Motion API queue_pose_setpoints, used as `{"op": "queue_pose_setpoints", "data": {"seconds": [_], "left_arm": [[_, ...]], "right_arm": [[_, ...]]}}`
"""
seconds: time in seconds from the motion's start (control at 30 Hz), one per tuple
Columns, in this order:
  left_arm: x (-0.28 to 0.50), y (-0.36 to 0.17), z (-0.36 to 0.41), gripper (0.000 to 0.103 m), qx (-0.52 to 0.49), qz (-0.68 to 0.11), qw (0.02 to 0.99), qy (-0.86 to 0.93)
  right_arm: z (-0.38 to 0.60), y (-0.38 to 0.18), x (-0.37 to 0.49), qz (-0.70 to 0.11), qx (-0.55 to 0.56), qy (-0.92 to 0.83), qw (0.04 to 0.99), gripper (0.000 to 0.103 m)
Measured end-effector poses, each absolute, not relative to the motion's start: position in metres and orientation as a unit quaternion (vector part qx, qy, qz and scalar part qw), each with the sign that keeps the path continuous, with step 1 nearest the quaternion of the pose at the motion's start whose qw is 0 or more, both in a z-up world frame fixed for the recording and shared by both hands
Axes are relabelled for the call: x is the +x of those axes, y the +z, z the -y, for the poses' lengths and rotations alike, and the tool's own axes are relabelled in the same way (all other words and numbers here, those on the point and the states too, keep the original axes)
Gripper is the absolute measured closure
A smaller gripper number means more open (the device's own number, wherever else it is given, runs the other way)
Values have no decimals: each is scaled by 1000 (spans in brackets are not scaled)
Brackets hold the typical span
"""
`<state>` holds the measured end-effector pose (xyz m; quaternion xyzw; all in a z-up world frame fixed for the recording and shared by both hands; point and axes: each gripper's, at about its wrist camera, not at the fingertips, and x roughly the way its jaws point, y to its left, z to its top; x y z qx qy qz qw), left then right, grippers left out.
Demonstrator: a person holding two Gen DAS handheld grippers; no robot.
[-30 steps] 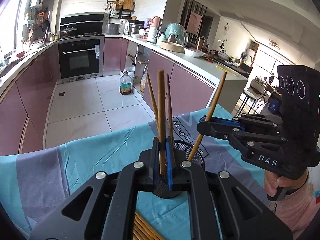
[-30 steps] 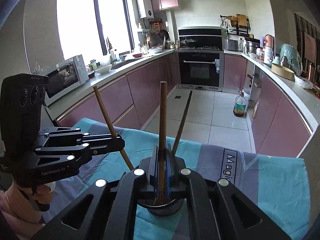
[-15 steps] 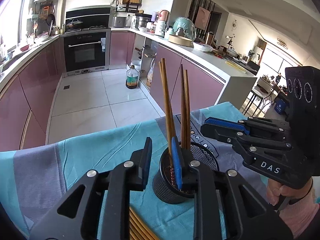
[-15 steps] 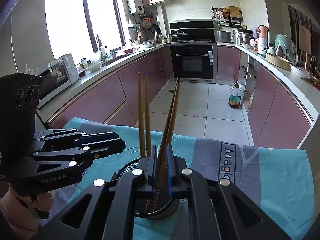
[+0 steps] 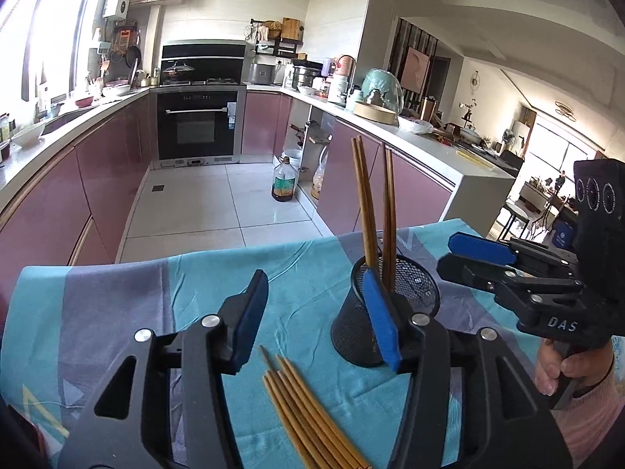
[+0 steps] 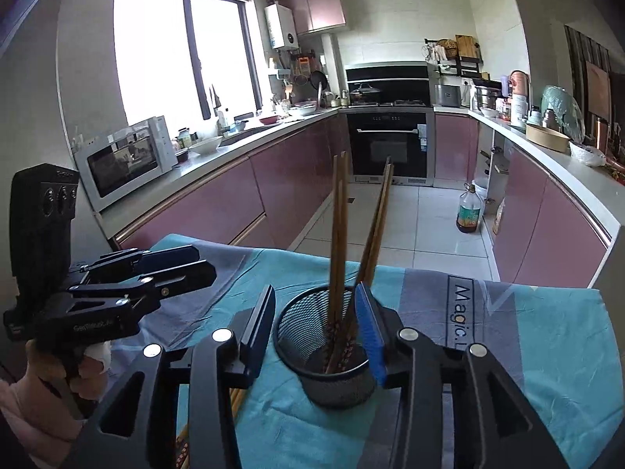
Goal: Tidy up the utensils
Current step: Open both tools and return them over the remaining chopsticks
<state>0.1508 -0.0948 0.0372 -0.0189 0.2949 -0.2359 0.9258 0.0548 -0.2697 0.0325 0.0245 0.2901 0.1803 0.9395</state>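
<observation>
Left wrist view: my left gripper (image 5: 316, 316) and right gripper (image 6: 318, 330) have just been opening, both empty. Four chopsticks (image 5: 367, 211) stand in the mesh cup (image 5: 414, 285); a loose bundle (image 5: 308, 414) just beside the cup remains.

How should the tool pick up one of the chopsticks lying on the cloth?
Probably take an outer stick of the loose chopsticks near its middle. They lie flat and packed side by side on the cloth, so come from above, jaws across the stick, at the bundle's edge where one side is free. The thin tips fanned toward the mesh cup are slimmer and harder to pinch.
</observation>
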Motion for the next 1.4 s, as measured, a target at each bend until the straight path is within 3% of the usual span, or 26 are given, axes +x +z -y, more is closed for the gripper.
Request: {"op": "queue_pose_setpoints", "data": {"seconds": [0.37,0.6,1.4], "left_arm": [[120,-46,48,49,-10,-391,899,-197],[108,-86,38,49,-23,-435,879,-195],[90,-93,64,49,27,-437,878,-192]], "right_arm": [[211,-43,41,-398,14,234,887,59],[199,-70,45,-426,7,214,879,59],[192,-85,38,-435,-9,193,879,64]]}}
